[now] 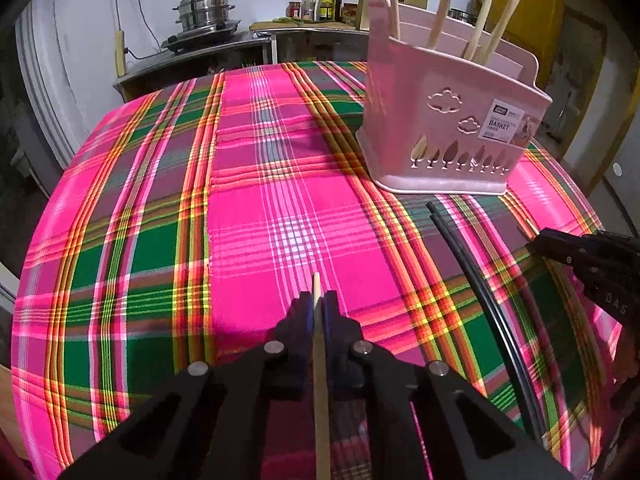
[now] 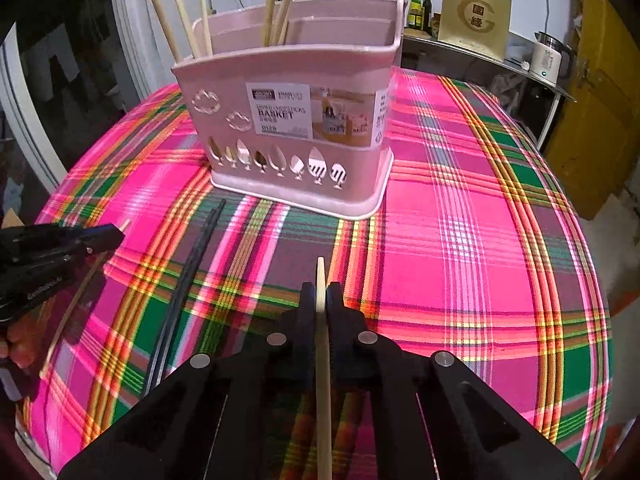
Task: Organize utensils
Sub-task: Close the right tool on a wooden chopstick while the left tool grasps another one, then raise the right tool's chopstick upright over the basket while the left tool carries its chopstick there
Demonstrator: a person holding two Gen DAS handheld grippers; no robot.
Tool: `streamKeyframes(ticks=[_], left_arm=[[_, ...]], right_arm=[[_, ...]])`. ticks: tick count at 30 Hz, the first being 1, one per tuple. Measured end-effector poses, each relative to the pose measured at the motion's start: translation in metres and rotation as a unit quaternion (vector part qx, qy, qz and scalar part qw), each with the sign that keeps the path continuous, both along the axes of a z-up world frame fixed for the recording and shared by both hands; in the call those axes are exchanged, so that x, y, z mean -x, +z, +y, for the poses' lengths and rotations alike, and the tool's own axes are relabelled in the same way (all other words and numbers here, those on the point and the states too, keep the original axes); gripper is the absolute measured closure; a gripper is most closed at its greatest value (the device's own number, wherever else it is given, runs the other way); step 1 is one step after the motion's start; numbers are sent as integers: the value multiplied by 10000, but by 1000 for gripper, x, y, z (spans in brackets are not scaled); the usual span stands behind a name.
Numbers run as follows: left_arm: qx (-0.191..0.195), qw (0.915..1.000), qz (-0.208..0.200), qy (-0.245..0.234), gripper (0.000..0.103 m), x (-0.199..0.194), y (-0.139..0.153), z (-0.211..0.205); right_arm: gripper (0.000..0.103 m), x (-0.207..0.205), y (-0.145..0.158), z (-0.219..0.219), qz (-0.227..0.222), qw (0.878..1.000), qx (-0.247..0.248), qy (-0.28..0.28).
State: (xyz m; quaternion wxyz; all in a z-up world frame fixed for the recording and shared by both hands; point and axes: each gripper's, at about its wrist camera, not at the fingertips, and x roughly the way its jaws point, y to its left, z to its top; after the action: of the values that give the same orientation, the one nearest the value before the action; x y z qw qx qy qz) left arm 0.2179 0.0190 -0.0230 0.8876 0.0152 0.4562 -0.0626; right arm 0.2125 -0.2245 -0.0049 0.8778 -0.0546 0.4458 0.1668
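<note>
At the left, the left gripper is seen with its black jaws pressed together on a pale wooden chopstick, whose tip juts just past the fingertips and whose shaft runs back between the arms toward the camera. In the right wrist view the same gripper enters from the left edge, a light tip showing at its nose, and part of a hand is glimpsed beneath it. A plaid tablecloth in pink, green and orange covers the round table under both tools.

Toward the middle, a pair of black chopsticks lies on the cloth between the two grippers (side by side, touching along their length), their far ends near the base of the basket.

Further right, the right gripper is closed likewise on a second light wooden chopstick, gripped close to its tip. Beyond it stands the pink plastic chopstick basket with cut-out tree shapes and a printed label, upright on the cloth, with several wooden chopsticks leaning in its rear compartments.
</note>
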Motion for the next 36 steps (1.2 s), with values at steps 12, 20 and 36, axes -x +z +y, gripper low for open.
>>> streamKeyframes(ticks=[12, 20, 36], left_arm=[[195, 9980, -593, -68, 98, 24, 64, 0], [313, 9936, -1075, -120, 98, 41, 112, 0], [399, 9898, -1352, -210, 98, 62, 141, -10]], right_arm=[[97, 9, 49, -8, -432, 9976, -540, 93], [97, 24, 87, -16, -853, 9932, -789, 64], [97, 51, 122, -29, -1294, 9867, -978, 89]])
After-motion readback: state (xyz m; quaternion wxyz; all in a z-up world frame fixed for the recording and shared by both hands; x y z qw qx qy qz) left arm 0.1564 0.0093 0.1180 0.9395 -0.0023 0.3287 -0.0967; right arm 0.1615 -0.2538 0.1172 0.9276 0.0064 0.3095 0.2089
